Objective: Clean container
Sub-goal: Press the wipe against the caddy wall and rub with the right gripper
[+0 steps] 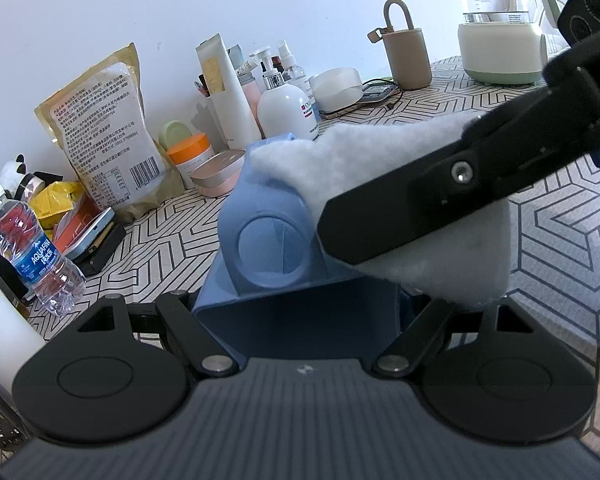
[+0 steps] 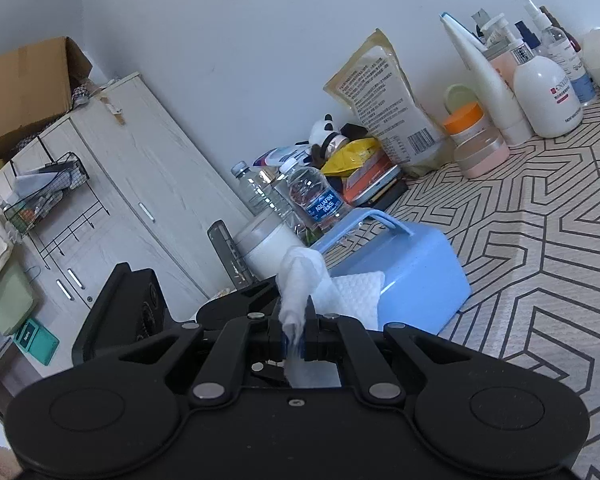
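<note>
Left wrist view: left gripper [image 1: 298,292] has its jaws partly spread and clamped on the near end of the light blue plastic container [image 1: 268,216], which fills the gap between them. Container is lying tipped over on the beige geometric-patterned tablecloth [image 1: 556,248], a round recessed disc on its blue face pointing toward the camera. It sits at frame centre, just above the gripper body.

Right gripper [image 1: 400,216] comes in from 2 o'clock as a black bar, pressing a white fluffy wipe cloth [image 1: 380,160] onto the container's top right side. Cloth drapes over the blue edge and hangs down toward 4 o'clock.

Right wrist view: right gripper [image 2: 296,340] jaws are pressed together, pinching the white wipe cloth [image 2: 300,280]; a twisted bunch of it sticks up out of the pads toward 12 o'clock, and a flat embossed part lies against the container [image 2: 412,272]. Container is at 1 o'clock from the pads, light blue, boxy with rounded corners, a bar handle along its far edge. Surface looks smooth and glossy; can't tell any dirt on it.

Clear water bottle with blue label [image 2: 320,200] stands just beyond the container at 12 o'clock.
</note>
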`<state>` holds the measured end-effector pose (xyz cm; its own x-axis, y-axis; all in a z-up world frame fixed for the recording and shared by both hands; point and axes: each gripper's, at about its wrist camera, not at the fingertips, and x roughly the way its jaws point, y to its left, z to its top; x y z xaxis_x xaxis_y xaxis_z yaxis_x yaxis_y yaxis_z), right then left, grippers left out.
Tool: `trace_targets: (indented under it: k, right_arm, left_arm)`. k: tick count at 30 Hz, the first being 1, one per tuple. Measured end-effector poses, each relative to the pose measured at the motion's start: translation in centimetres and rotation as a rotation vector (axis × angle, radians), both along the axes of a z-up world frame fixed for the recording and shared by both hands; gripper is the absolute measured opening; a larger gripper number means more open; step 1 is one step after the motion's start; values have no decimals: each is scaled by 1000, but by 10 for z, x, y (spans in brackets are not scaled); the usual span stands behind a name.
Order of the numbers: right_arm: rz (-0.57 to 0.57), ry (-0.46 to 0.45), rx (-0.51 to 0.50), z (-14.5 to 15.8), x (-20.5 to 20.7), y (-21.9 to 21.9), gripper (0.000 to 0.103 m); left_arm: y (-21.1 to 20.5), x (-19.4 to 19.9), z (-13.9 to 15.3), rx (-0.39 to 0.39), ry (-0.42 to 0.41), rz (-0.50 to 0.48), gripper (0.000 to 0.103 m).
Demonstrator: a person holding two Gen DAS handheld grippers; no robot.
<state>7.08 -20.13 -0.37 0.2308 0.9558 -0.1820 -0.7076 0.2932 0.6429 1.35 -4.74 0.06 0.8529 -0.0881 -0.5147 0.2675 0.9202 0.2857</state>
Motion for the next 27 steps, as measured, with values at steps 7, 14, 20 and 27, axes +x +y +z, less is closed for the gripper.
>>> trace_targets:
  k: [7,14,20,27]
  right_arm:
    - [-53,20,-2,-2,4,-6,3]
    - [-139,44,-33,-4,11,-13,3]
    - [-130,7,-47,-1,7,-10,11]
    - [-83,-36,-44,5,1,-3,14]
  left_arm:
    - [0,0,0,1,0,-1,80]
    - [0,0,0,-3,1,0,80]
    - [1,-1,0,-7,3,7,80]
    - [1,-2,0,-6,3,8,80]
